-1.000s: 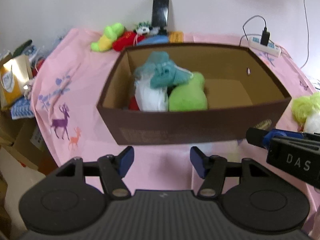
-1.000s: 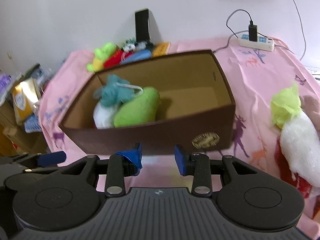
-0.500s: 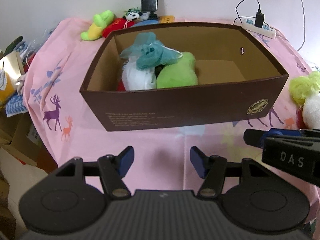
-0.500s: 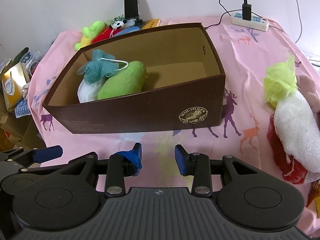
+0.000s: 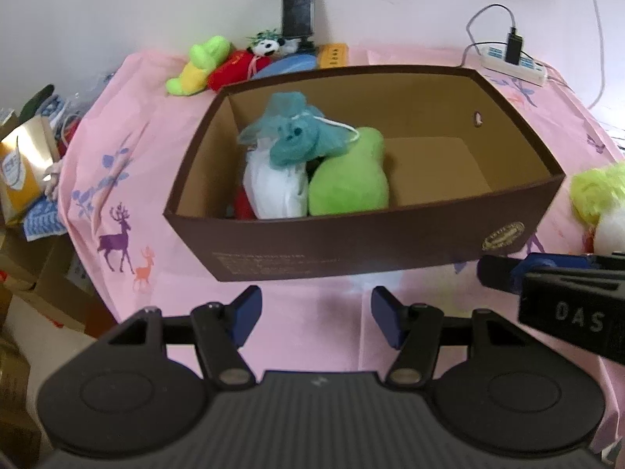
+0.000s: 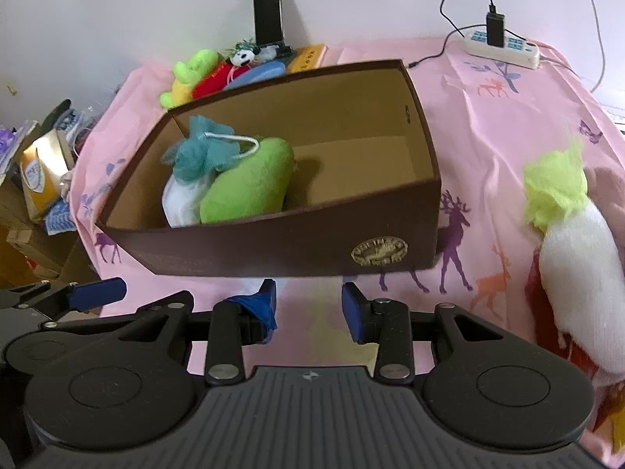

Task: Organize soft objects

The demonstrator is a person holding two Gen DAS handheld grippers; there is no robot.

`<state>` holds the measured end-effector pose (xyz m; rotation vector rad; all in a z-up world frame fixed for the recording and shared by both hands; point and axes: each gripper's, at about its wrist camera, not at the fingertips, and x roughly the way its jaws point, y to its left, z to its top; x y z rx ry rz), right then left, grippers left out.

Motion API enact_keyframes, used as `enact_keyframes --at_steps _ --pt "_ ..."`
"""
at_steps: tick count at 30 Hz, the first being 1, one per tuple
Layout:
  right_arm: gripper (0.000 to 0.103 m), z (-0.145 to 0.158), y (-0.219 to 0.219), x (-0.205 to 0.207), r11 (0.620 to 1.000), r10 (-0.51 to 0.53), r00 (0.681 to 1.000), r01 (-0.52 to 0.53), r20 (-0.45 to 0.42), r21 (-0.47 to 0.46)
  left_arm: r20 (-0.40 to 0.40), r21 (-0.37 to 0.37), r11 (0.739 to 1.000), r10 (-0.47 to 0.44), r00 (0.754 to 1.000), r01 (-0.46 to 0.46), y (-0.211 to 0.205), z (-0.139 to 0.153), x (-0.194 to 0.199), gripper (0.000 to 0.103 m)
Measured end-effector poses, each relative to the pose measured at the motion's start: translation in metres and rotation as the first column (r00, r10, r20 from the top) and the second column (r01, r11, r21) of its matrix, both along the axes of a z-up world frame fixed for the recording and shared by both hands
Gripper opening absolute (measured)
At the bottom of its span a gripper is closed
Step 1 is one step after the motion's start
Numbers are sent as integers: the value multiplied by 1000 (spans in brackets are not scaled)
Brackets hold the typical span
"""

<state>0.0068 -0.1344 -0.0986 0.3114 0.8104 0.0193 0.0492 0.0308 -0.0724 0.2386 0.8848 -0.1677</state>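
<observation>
With both grippers, left (image 5: pixel 312 314) and right (image 6: pixel 308 305), empty, fingers apart, we judge ourselves midway: the brown cardboard box (image 6: pixel 297 234) holds three soft toys (left end), while the yellow-green mesh puff (image 6: pixel 554 191) and white plush (image 6: pixel 582 297) wait at three o'clock.

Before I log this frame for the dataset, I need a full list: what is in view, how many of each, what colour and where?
box: 1, brown, mid-table, open top
bath pouf: 1, teal, in box, on top of the pile at its left end
green plush: 1, in box
white plush: 1, in box, left of the green one
plush toys: a few, green-yellow, red, panda, behind the box
yellow pouf: 1, on cloth right of box
white fluffy toy: 1, right edge
tablecloth: 1, pink, deer print
phone: 1, black, upright against the wall
power strip: 1, white, far right
left gripper: open, empty
right gripper: open, empty
</observation>
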Motion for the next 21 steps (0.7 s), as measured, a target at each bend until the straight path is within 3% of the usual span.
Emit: enact_keyframes --at_steps 15,21 --pt "20 7 -10 8 993 118 993 -119 10 17 40 15 992 126 991 -126 -8 21 -7 62" --pt "21 15 -16 -2 994 107 993 -108 41 22 59 40 990 136 989 -139 -9 30 -9 62"
